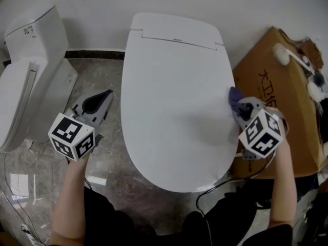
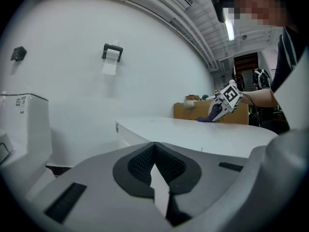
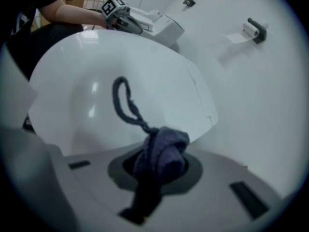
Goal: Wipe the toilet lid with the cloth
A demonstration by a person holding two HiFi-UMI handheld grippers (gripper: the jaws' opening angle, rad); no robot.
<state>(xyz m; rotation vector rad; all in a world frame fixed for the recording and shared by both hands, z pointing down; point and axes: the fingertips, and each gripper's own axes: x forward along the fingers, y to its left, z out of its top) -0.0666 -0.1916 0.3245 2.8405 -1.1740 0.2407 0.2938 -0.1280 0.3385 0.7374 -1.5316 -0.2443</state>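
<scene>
— Firstly, the left side: what stands there?

— A second toilet (image 1: 31, 76), white, its lid down, against the wall at the far left. Marbled floor (image 1: 110, 173) lies between it and the main fixture.

— And the left gripper (image 1: 98, 102)?

— Held above that strip of floor, just beside the left edge of the toilet lid (image 1: 174, 96) and apart from it. The left gripper view shows its two pads (image 2: 140, 162) met at the tips with nothing between them. It points towards the wall, where a paper holder (image 2: 112, 52) is mounted.

— Condition of the lid?

— Down, white and glossy, with its hinge end at the wall.

— Location of the cloth (image 1: 236, 97)?

— At the lid's right edge, about halfway along. It is dark blue-purple and bunched, and the right gripper (image 1: 245, 108) clamps it. The right gripper view confirms the jaws closed on the bunch, with a thin loop (image 3: 123, 100) standing out from it over the lid. In the left gripper view the cloth's lower end appears to rest on the lid's surface. The head view does not confirm that contact.

— Anything further right?

— A cardboard box (image 1: 277, 81), just beside the toilet on the far side of the right gripper. A dark cable (image 1: 210, 193) runs across the floor near the lid's front right.
</scene>
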